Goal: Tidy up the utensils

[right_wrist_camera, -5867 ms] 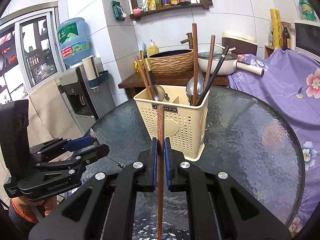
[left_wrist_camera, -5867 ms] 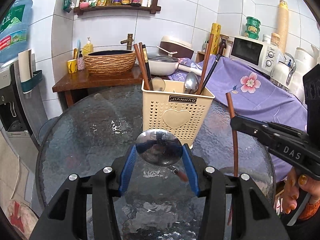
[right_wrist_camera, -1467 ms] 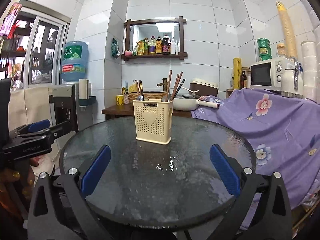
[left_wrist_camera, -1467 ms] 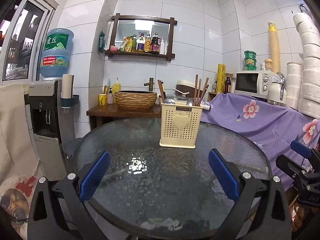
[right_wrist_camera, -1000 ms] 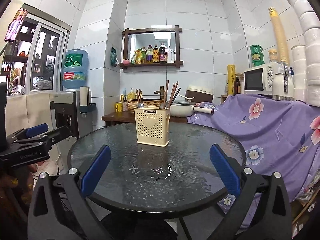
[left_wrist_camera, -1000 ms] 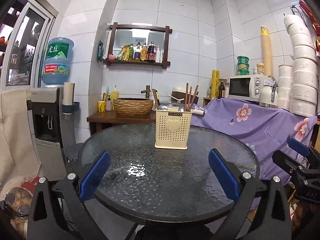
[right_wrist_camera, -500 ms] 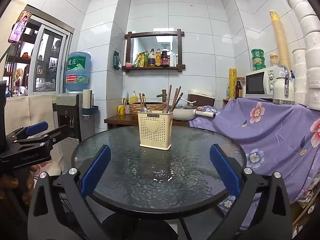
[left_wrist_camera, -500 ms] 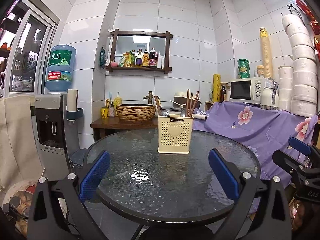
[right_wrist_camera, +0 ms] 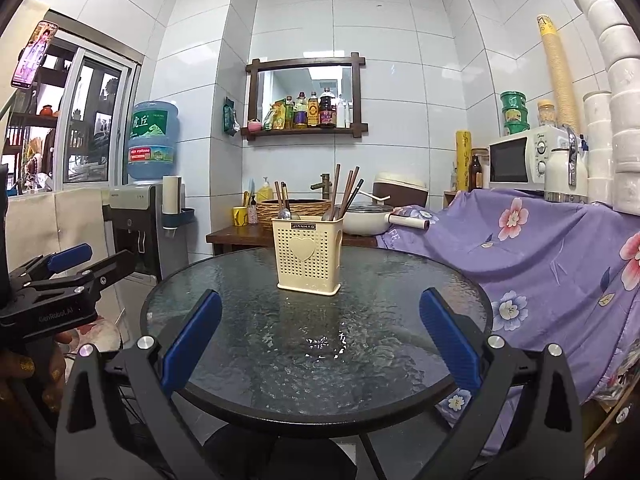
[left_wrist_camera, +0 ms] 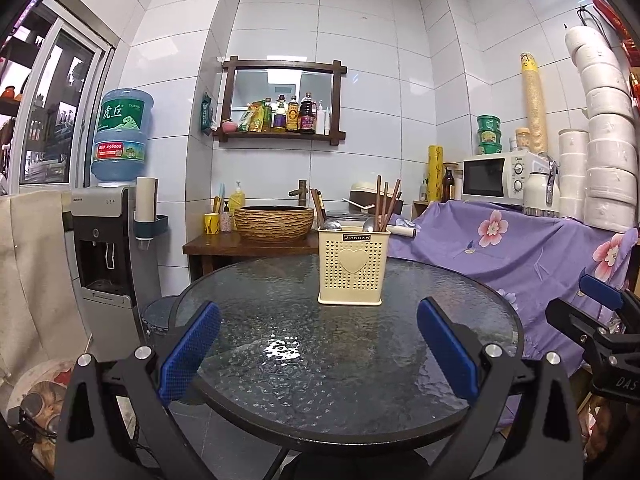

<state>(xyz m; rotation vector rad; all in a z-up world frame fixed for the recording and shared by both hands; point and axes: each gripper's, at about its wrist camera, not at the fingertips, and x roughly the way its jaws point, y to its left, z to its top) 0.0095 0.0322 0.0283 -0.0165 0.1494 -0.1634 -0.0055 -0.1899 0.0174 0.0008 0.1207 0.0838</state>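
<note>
Left wrist view: left gripper (left_wrist_camera: 318, 350) spread wide, blue ribbed pads (left_wrist_camera: 188, 354) apart, nothing between them. Round table (left_wrist_camera: 400, 412) of pebbled dark glass, black rim. Cream perforated plastic utensil holder (left_wrist_camera: 353, 267), boxy, heart embossed on front, stands upright near the table's far side; brown wooden chopsticks (left_wrist_camera: 385, 205) and rounded metal spoons (left_wrist_camera: 334, 225) poke up from it. Right wrist view: right gripper (right_wrist_camera: 320, 350) equally splayed, empty. Same holder (right_wrist_camera: 307, 255) upright, well apart from the gripper. Purple floral cloth (right_wrist_camera: 540, 248) drapes the right side.
</note>
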